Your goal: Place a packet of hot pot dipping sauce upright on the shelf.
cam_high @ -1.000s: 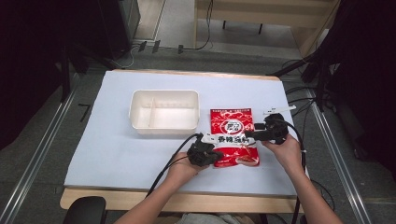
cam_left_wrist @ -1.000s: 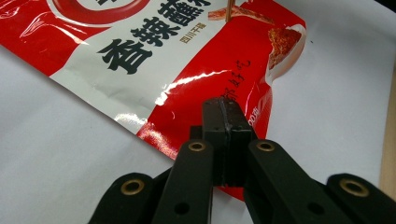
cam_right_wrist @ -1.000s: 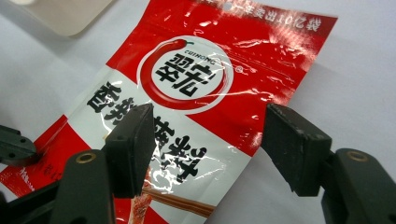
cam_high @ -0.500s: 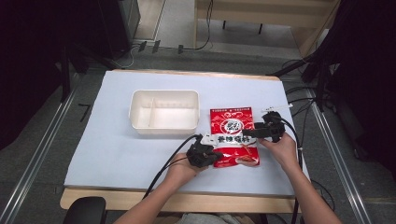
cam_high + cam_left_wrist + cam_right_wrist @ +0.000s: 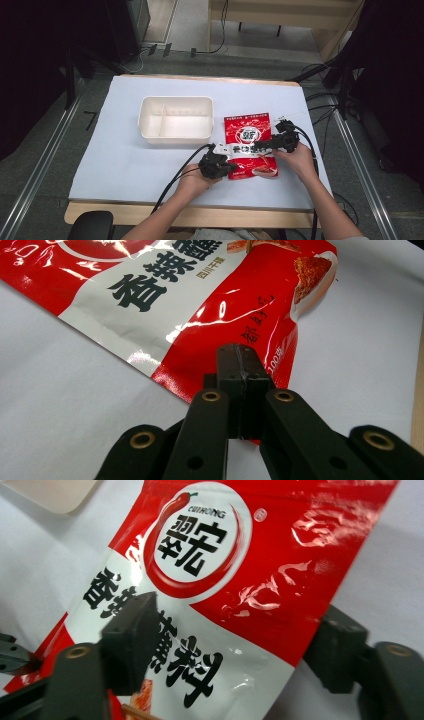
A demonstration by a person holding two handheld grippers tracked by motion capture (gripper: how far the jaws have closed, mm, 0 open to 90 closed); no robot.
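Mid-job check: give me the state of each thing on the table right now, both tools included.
Red seasoning packet: flat on the table, sealed as far as can be seen, label up.
White container: upright, open-topped, empty, standing apart from the packet.
Left tool: shut on the packet's near corner.
Right tool: open, jaws straddling the packet from its right edge.

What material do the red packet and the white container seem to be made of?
Red packet: probably thin plastic film or foil laminate, glossy; bright glare streaks and wrinkles show on its printed face in both gripper views. White container: likely moulded plastic, smooth and rather matt, with rounded corners, a thin rim and an inner divider; cannot be sure.
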